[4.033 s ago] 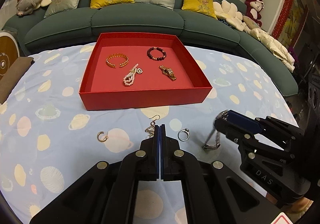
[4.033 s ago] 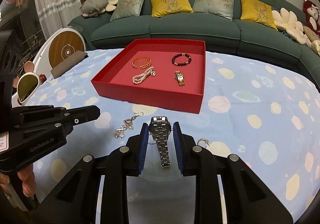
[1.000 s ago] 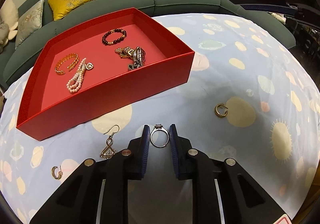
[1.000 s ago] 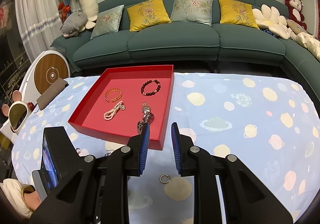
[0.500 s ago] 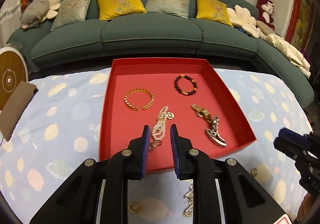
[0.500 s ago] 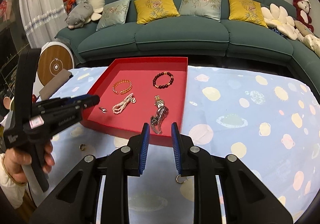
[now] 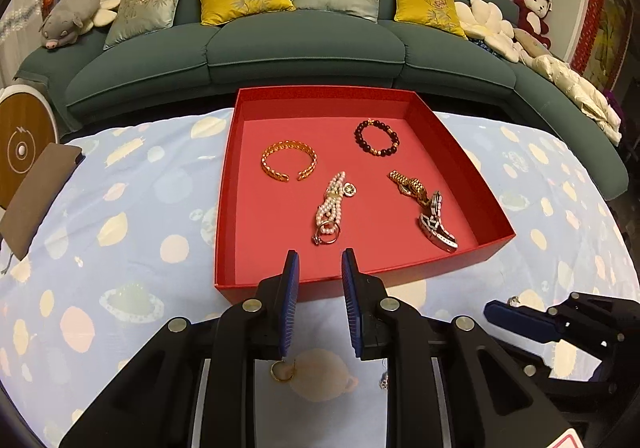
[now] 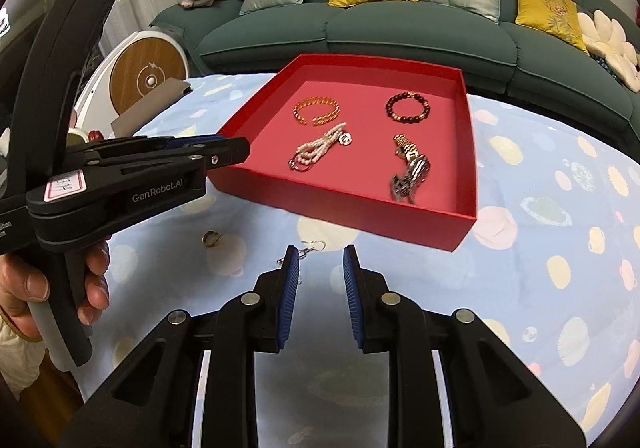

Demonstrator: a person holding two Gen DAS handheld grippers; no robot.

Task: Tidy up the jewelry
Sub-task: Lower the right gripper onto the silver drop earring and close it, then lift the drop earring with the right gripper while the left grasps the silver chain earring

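A: Left wrist view shows the left gripper (image 7: 318,268) with its jaws apart and nothing between them; a second ago it straddled the silver ring (image 7: 326,235) on the cloth, and now that ring lies inside the red tray (image 7: 492,248), touching the near end of the pearl bracelet (image 7: 332,200), not far from the tray's front wall.

B: So the ring is delivered; and the watch?

A: The silver watch (image 7: 434,224) sits near the tray's front right corner, against the gold watch (image 7: 408,182); four seconds ago it was between the right gripper's pads.

B: What of the right gripper (image 8: 318,272) now?

A: Open and empty in its own view, low over the tablecloth (image 8: 540,288) in front of the tray; a dangling earring (image 8: 306,248) lies just beside its left fingertip.

B: What remains outside?

A: A gold hoop earring (image 8: 211,237) near the tray's front left corner; more small pieces may be hidden under the left gripper; the gold bangle (image 7: 289,165) and the dark bead bracelet (image 7: 377,137) lie unmoved toward the back wall.

B: Then I judge the sorting well past halfway; the earrings look next.
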